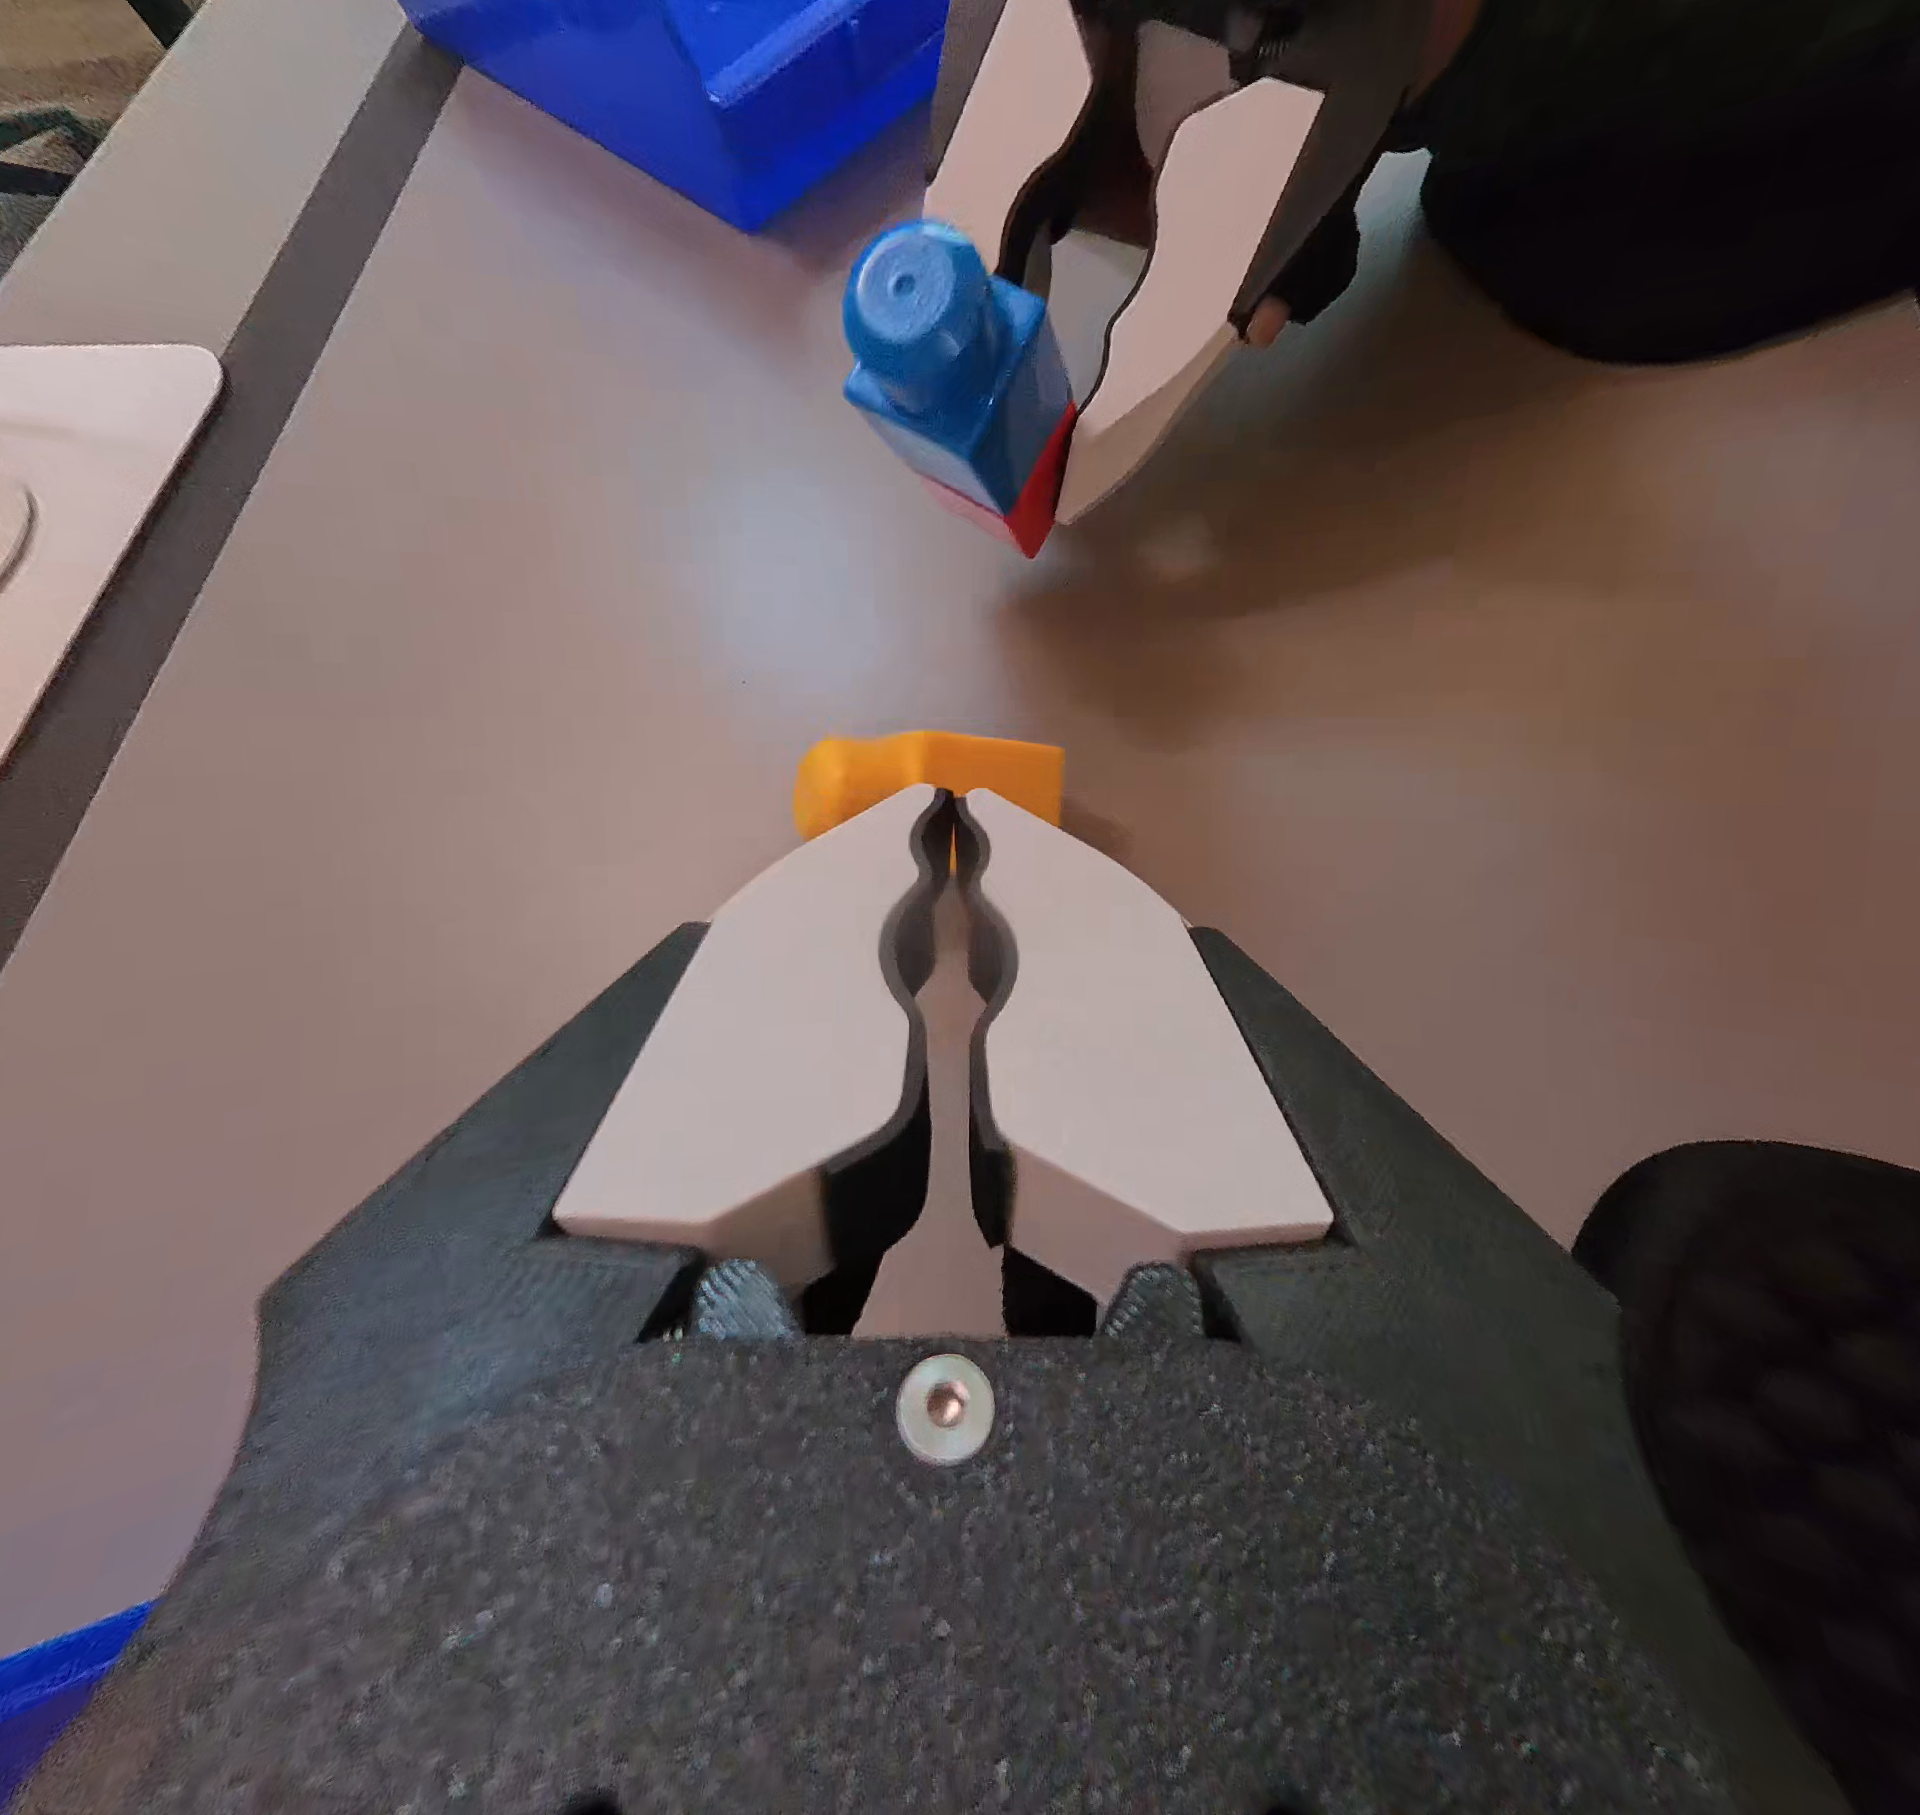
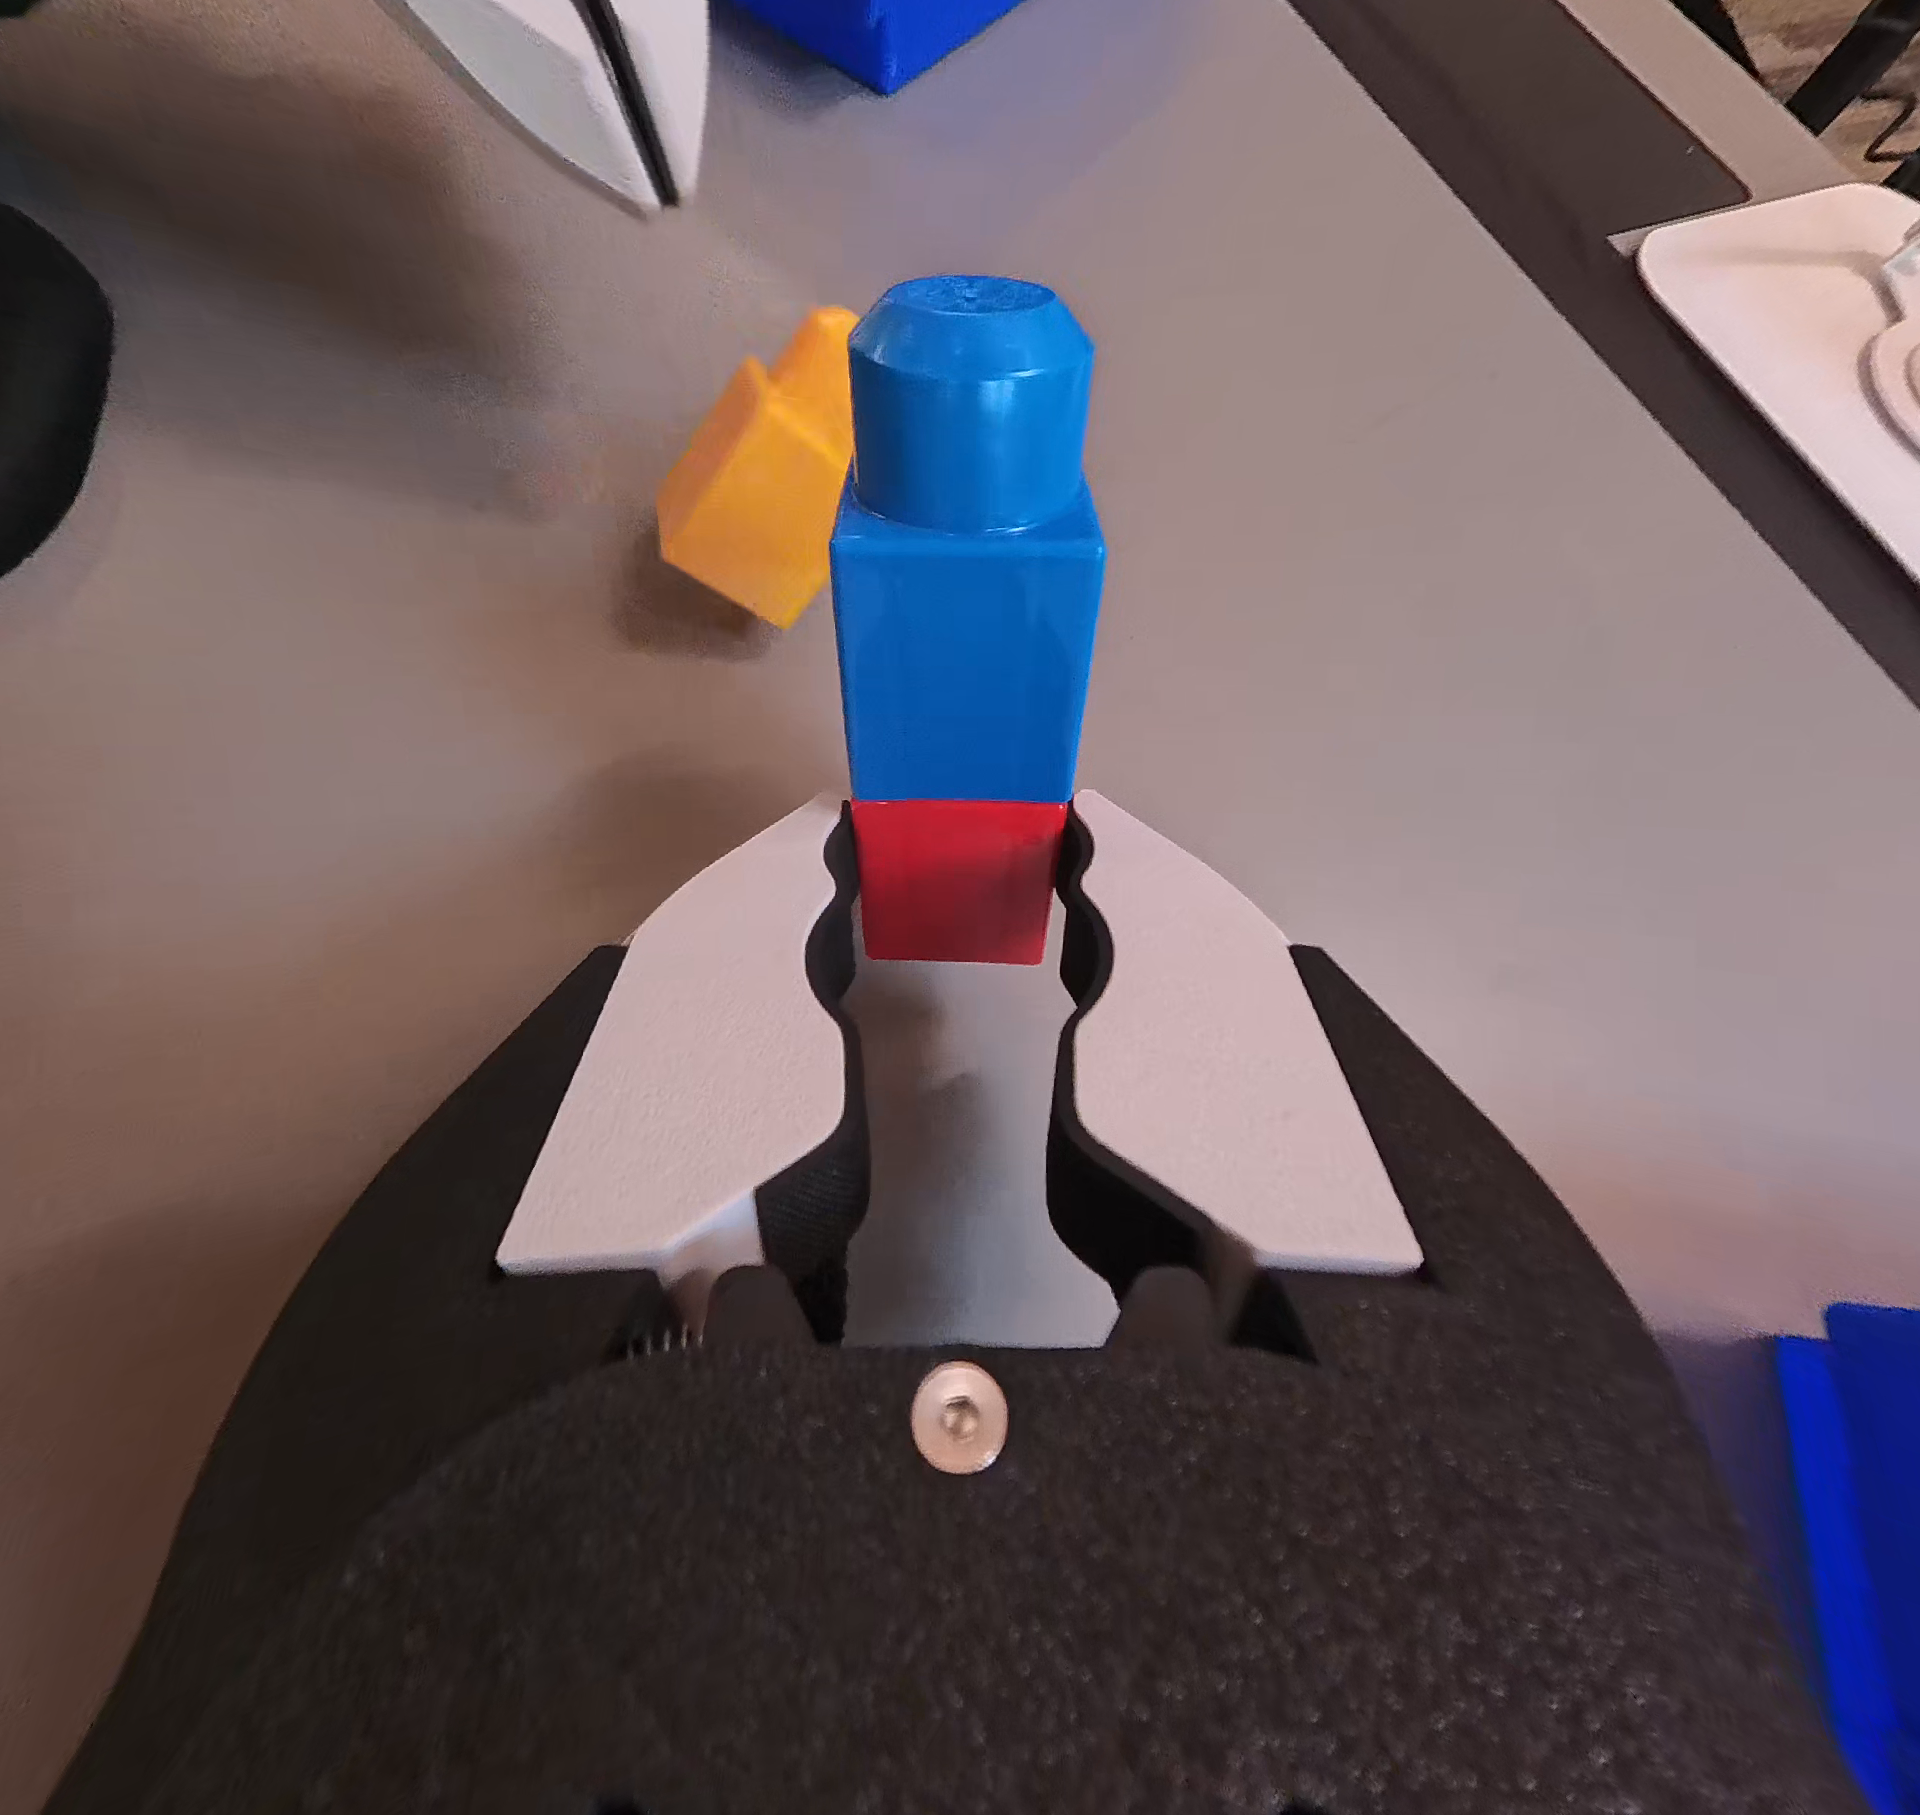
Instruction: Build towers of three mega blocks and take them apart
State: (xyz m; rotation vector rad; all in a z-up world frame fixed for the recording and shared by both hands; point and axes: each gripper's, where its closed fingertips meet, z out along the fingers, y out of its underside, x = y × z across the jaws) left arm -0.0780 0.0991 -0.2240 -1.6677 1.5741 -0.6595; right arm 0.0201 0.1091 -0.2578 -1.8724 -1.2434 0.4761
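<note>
No writing, brand, number or sign can be read in either view. The blue block's (image 2: 971,622) stud top may bear faint raised marks, but they are too small to tell.

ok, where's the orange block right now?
The orange block lies on its side on the table, loose, just left of the blue-on-red stack in the right wrist view; the shut left gripper hovers over it.
</note>
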